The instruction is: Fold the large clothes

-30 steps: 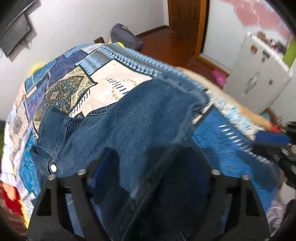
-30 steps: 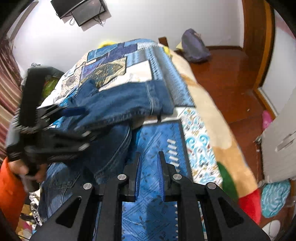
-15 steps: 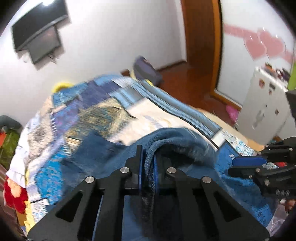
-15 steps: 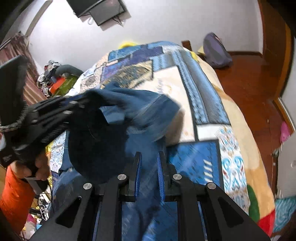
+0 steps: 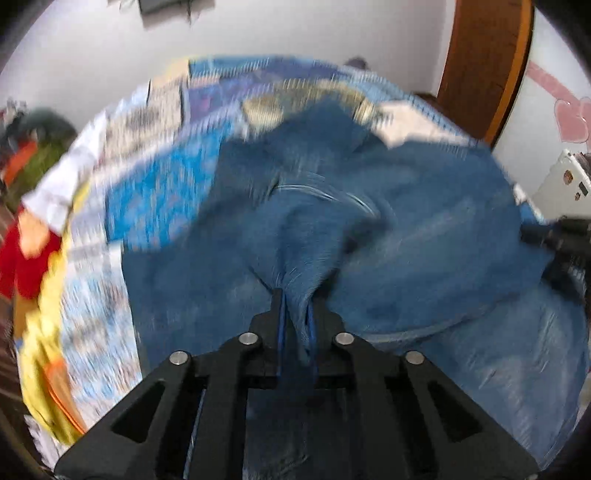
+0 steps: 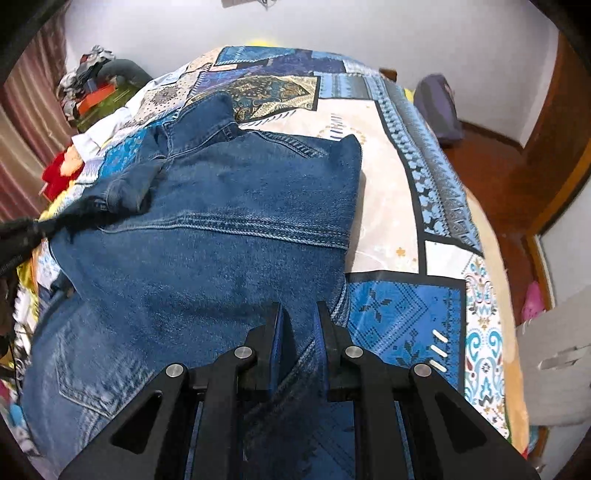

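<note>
Denim jacket spread on a patchwork-covered bed, a gripper on each side of it.

The jacket (image 6: pixel 229 206) lies across the middle of the bed, on a bedspread (image 6: pixel 399 177) of blue, cream and gold patterned panels. The left gripper (image 5: pixel 295 314) is clamped on a bunched ridge of denim, its view smeared with blur. The right gripper (image 6: pixel 299 328) sits at the jacket's near edge with its fingers slightly apart and denim running between them; whether they actually pinch the cloth cannot be told. Beyond the bed stands a white wall (image 6: pixel 332 26), with a heap of clothes (image 6: pixel 92 81) at the left, a purple bag (image 6: pixel 437 103) on the reddish wooden floor (image 6: pixel 495 166) at the right, and a wooden door frame (image 5: pixel 484 62) alongside.
</note>
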The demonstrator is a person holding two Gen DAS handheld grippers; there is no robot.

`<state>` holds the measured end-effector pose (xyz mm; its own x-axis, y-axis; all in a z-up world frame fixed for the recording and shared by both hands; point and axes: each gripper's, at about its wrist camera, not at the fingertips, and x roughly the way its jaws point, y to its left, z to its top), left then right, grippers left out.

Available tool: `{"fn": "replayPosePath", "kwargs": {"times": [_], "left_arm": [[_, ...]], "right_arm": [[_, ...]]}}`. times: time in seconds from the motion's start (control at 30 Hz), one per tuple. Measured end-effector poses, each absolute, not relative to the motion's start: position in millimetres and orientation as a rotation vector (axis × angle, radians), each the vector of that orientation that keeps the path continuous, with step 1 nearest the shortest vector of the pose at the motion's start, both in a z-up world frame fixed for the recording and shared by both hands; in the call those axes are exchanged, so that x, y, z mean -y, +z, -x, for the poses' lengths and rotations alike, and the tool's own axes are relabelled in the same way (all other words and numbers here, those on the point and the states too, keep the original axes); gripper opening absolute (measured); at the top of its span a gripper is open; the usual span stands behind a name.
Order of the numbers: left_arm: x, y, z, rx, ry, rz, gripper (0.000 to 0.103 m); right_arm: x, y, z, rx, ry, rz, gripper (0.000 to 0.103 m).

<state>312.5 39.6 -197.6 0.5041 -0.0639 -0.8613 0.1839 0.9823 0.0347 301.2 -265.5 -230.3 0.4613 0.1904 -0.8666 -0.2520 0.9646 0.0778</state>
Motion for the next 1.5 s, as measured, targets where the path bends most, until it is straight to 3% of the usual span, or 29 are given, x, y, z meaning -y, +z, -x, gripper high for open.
{"fn": "replayPosePath", "kwargs": {"times": [0.2,0.27,0.47,0.67,0.93,1.0,1.07,1.17,1.3,1.5], "left_arm": [[-60.2,-227.2,-292.0,-1.085,-0.142,-0.079,0.039],[-66.7,-224.7,-290.2,-1.086,-0.13,-0.057,0.051],[-87.4,-222.3,-292.1,-1.106,-0.138,0.061,0.063],[-95.0,-217.2,-322.7,-1.116,-0.124,0.218,0.063],[-81.6,-240.2,-373.1,-1.19,-0.046,0.118,0.064],[-83.0,-238.4,-370.3,-1.182,-0.041,0.115,0.057],[-85.3,-234.7,-362.8,-1.159,-0.022,0.071,0.038],[-98.2,-223.3,-345.6,-1.107,-0.004,0.084,0.028],[-127.5,-212.5,-324.7,-1.065,-0.005,0.169,0.028],[-156.7,-240.6,-299.2,-1.132,-0.013,0.263,0.031]], "right_arm": [[269.7,-235.6,-294.2,-1.086,0.176,0.115,0.012],[271.6,-236.9,-293.8,-1.097,0.172,0.106,0.012],[268.7,-237.0,-291.0,-1.09,0.165,0.121,0.012],[277.5,-234.1,-288.7,-1.108,0.182,0.077,0.012],[292.2,-227.0,-291.4,-1.142,0.215,-0.056,0.012],[292.1,-225.1,-292.4,-1.148,0.221,-0.062,0.012],[290.6,-220.0,-294.0,-1.135,0.224,-0.048,0.012],[286.0,-207.0,-299.4,-1.094,0.219,-0.031,0.012],[273.6,-197.1,-310.2,-1.05,0.244,-0.024,0.012],[247.1,-237.2,-319.3,-1.088,0.192,0.165,0.012]]}}
